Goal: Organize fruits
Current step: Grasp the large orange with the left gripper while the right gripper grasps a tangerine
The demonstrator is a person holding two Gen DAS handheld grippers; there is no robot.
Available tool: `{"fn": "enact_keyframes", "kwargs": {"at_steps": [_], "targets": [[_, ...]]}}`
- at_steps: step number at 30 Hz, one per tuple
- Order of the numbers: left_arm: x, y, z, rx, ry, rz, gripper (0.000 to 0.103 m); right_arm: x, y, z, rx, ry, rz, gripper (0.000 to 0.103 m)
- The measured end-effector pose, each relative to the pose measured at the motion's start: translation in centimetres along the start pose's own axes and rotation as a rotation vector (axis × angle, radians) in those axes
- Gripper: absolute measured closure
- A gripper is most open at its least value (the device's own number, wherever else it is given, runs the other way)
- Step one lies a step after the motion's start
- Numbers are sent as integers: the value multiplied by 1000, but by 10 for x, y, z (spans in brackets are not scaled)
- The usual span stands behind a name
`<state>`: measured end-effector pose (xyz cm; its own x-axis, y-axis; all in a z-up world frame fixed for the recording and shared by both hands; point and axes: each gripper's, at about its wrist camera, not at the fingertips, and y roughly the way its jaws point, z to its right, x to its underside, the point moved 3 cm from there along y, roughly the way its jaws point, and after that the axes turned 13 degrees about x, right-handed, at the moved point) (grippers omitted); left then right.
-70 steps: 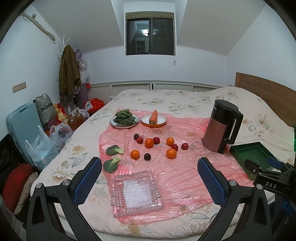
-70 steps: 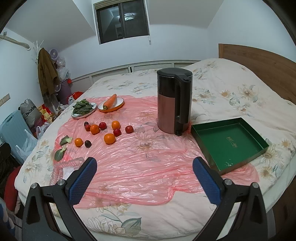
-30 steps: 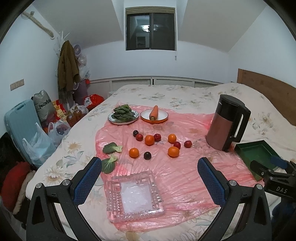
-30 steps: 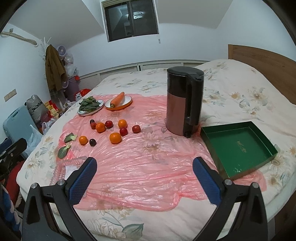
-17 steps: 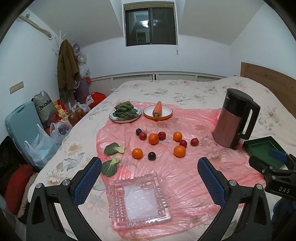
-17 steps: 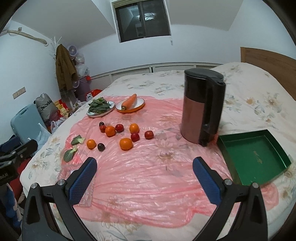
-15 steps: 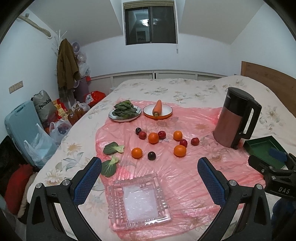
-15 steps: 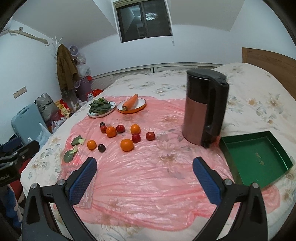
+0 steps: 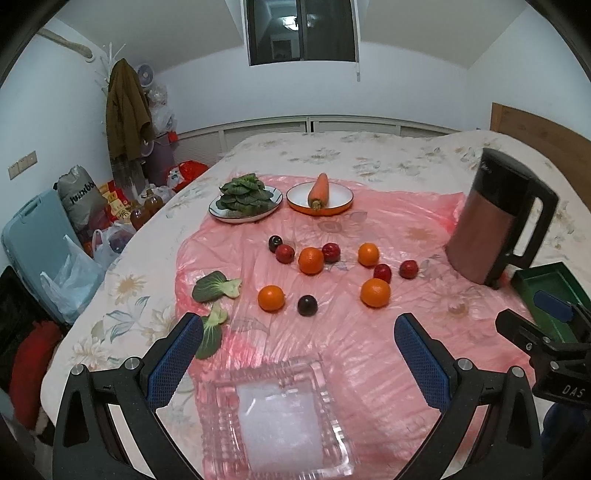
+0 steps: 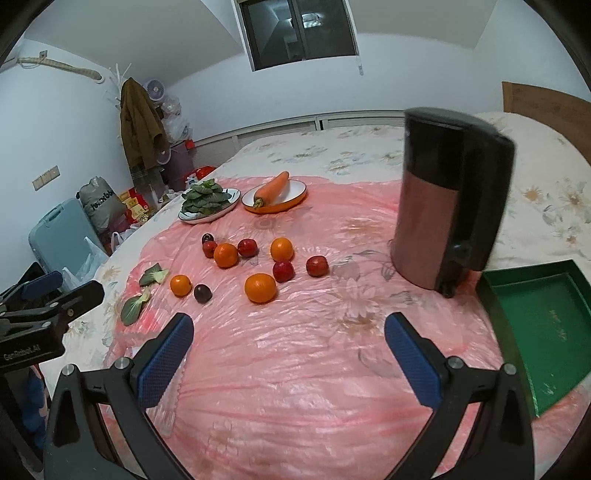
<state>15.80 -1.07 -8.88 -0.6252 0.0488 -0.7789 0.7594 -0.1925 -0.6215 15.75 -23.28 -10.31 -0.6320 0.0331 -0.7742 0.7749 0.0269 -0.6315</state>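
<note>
Both grippers, left gripper (image 9: pixel 298 355) and right gripper (image 10: pixel 288 355), gape wide, empty.

even, cool indoor light with soft shadows; the window (image 9: pixel 303 31) is dark. pink plastic sheet (image 9: pixel 369 295) shows glare. fisheye bends the edges, and the kettle (image 10: pixel 450 199) looks blurred.

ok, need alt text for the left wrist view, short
Open left tongs hover above a clear glass tray on a pink plastic sheet spread over a bed. Beyond lie four oranges and six small red and dark fruits, with a kettle at right.
</note>
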Motion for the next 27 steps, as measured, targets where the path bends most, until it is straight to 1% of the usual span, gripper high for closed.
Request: {"fn": "enact_keyframes", "kwargs": {"at_steps": [6, 11, 13, 15, 17, 22, 23, 25, 26, 27], "targets": [[-4, 32, -6, 2, -4, -20, 1, -5, 33, -9, -24, -6, -13, 0], [-2, 61, -24, 36, -18, -50, 1, -7, 70, -21, -46, -22, -45, 0], [1, 74, -34, 52, -20, -80, 1, -6, 88, -30, -61, -32, -70, 0], [2, 83, -45, 69, -40, -94, 1, -5, 104, -39, -86, -34, -90, 0], [3, 91, -53, 67, -45, -119, 1, -5, 123, -50, -108, -37, -124, 0], [-1, 112, -70, 56, -46, -192, 2, -3, 156, -65, -115, -43, -213, 0], [-3, 118, -73, 59, -48, -212, 3, -3, 161, -67, -108, -47, -228, 0], [-6, 129, -78, 64, -44, -247, 12, -2, 171, -69, -93, -47, -264, 0], [-6, 134, -80, 70, -44, -263, 15, -2, 174, -70, -90, -41, -278, 0], [-7, 143, -82, 88, -46, -293, 23, -3, 177, -70, -83, -35, -291, 0]]}}
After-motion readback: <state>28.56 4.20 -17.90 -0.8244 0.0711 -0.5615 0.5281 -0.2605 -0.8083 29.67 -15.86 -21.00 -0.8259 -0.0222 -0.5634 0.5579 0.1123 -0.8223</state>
